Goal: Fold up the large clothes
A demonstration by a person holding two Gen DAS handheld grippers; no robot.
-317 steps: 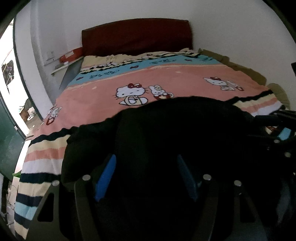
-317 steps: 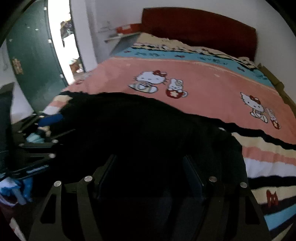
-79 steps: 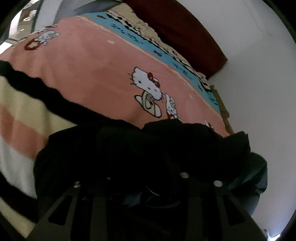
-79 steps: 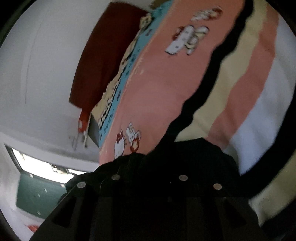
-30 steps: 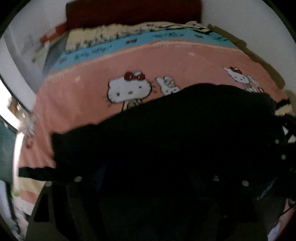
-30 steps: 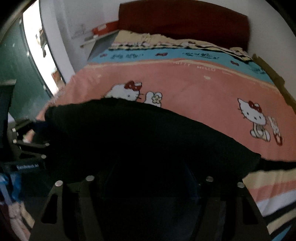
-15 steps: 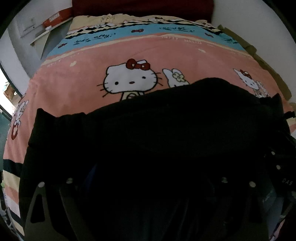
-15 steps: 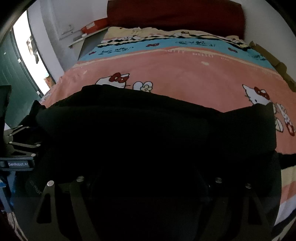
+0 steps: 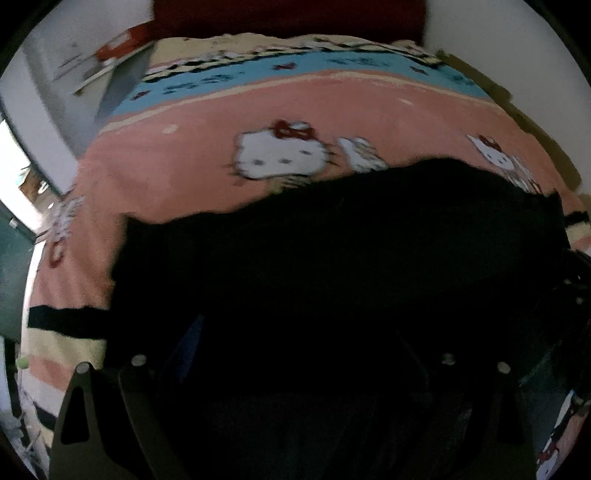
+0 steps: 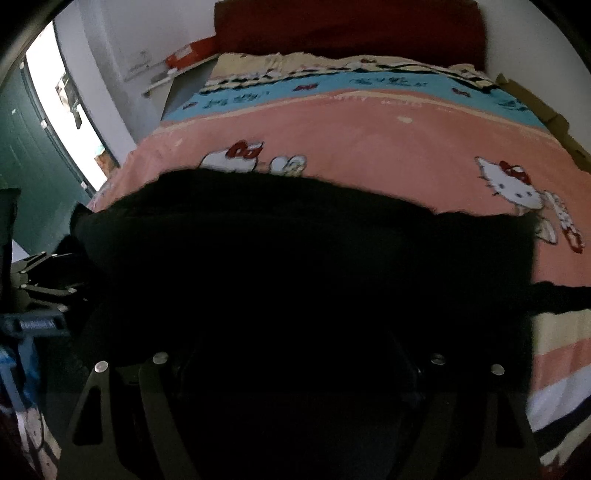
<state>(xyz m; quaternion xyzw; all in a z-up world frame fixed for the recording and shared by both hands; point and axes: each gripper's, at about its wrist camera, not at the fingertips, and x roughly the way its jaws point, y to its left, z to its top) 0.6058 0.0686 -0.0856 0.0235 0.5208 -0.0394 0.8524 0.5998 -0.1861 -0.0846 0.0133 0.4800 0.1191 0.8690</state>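
A large black garment [image 9: 332, 251] lies folded on the pink cartoon-cat bedspread [image 9: 207, 147], across the near part of the bed. It also fills the lower half of the right wrist view [image 10: 295, 258]. My left gripper [image 9: 295, 332] is over its left part; a blue finger pad [image 9: 190, 347] shows wide apart from the other side, so it looks open. My right gripper [image 10: 295, 339] is over the right part; its fingers are lost in the dark cloth. The left gripper's body shows at the left of the right wrist view [image 10: 40, 280].
A dark red headboard [image 10: 351, 29] stands at the far end by white walls. A shelf with a red box [image 10: 184, 55] is at the far left. A green door and bright doorway [image 10: 55, 110] are on the left. Striped bedspread edge [image 10: 561, 369] hangs at the right.
Both grippers have drawn back toward the near edge of the bed. More of the pink bedspread and the cat print shows beyond the black garment, which stays lying flat.
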